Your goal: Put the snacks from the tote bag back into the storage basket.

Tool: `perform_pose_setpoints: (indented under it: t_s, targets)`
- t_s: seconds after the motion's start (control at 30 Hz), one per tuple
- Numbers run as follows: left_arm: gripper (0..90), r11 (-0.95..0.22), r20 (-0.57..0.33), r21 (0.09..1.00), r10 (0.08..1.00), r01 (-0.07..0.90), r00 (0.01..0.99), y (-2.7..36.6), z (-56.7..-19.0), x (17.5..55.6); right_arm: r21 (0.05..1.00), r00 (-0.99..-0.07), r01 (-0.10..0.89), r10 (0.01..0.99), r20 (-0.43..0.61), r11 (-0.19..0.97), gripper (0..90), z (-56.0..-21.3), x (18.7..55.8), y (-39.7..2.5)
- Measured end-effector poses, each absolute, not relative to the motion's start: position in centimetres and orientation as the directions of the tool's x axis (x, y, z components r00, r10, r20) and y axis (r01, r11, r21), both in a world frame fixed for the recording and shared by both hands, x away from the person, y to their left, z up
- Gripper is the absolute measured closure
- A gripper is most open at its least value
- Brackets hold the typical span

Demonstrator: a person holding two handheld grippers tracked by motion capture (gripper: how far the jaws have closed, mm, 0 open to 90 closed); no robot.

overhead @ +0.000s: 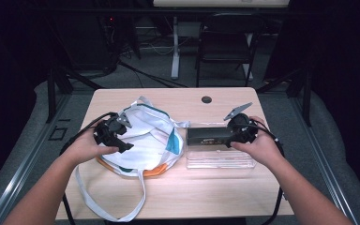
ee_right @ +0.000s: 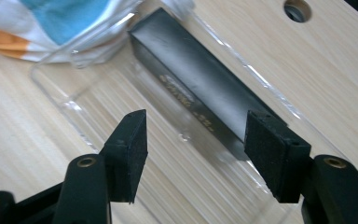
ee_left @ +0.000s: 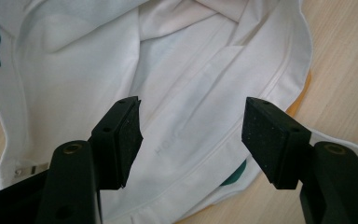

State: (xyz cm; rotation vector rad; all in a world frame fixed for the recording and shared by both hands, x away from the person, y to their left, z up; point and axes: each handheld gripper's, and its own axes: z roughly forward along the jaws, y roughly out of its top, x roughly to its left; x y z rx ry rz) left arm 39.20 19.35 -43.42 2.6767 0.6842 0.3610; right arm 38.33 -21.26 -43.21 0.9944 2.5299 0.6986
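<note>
The left claw is over the left part of the bag, which lies flat on the left half of the counter. In the left gripper view this claw stands wide, and between its two black pads there is only white cloth with folds and a seam. The pads look very near to the cloth, but I cannot tell if they touch it. The bag is white with green and blue parts and an orange edge at the bottom. A long white strap goes from it toward the near edge of the counter and makes a loop there.

Just beside the bag, on its right, a clear tray rests on the counter. A black box, long and narrow, lies inside the tray along its far wall. The right claw is at the right end of this box, held by the right hand. In the right gripper view the claw is also wide and holds nothing. The box runs slantwise, and its near end comes just in front of the right pad; the left pad is above the bare floor of the tray. Whether the right pad touches the box, I cannot tell. A corner of the bag lies against the far end of the tray. There is a round hole in the counter behind the tray.
</note>
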Motion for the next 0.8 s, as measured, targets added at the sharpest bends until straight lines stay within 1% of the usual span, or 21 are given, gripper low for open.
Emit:
perform_pose_setpoints:
  t_s: [0.3,0.33,0.53,0.67,0.73,0.8]
  targets:
    - [37.8,-0.76,0.133,0.443,0.581,0.476,0.803,20.5,-44.5,38.2,0.584,-0.759,0.466,0.64,-0.122,0.664,39.4,-44.2,35.8,-19.1]
    - [38.1,-0.756,0.13,0.445,0.585,0.48,0.801,20.5,-44.6,38.1,0.605,-0.76,0.457,0.639,-0.115,0.652,39.4,-44.5,35.4,-18.8]
    - [38.3,-0.737,0.131,0.456,0.611,0.5,0.781,20.9,-45.4,37.2,0.615,-0.789,0.426,0.605,-0.105,0.663,39.5,-45.6,33.7,-17.4]
    - [38.5,-0.727,0.131,0.468,0.62,0.503,0.774,21.0,-46.1,36.5,0.64,-0.803,0.401,0.588,-0.1,0.656,39.4,-46.3,32.7,-16.6]
    - [38.5,-0.717,0.147,0.479,0.635,0.507,0.759,21.0,-46.6,36.0,0.652,-0.809,0.392,0.581,-0.092,0.649,39.4,-46.8,32.1,-16.2]
    - [38.6,-0.706,0.135,0.488,0.642,0.513,0.755,21.0,-46.9,35.7,0.662,-0.812,0.39,0.579,-0.081,0.64,39.4,-47.3,31.6,-15.8]
